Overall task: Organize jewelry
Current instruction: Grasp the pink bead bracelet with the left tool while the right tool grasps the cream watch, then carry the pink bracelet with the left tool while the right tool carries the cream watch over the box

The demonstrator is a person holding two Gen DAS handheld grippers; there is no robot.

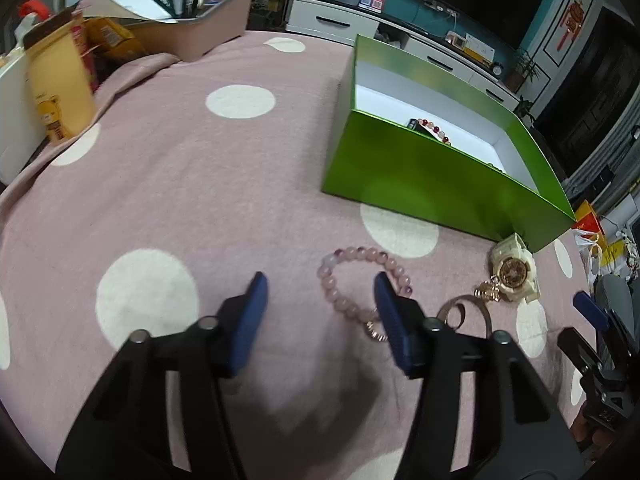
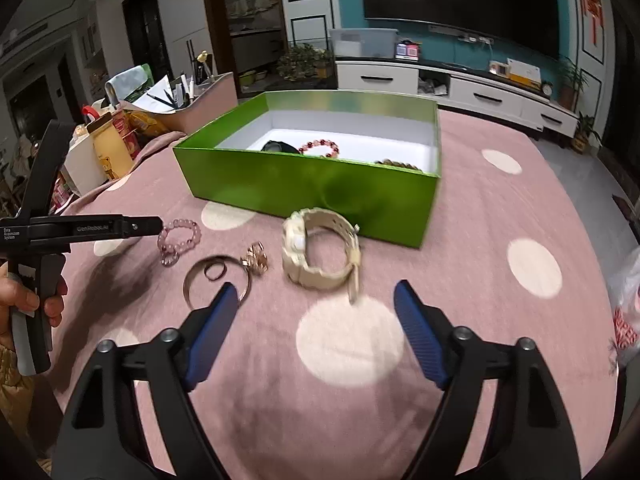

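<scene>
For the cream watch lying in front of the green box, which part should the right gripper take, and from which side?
Probably the strap. The cream watch lies on its side with the band closed in a loop, its thick case facing left and the thin strap arching over an open hollow. Coming down from above with the open right gripper, one finger inside the loop and one outside, would pinch the band on the near side, away from the green box.

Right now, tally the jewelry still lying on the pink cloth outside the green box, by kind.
Bead bracelets: 1, the pink bead bracelet
Watches: 1, the cream watch
Metal bangles: 1, the silver bangle
Gold charm pieces: 1, the gold charm
Total: 4
</scene>
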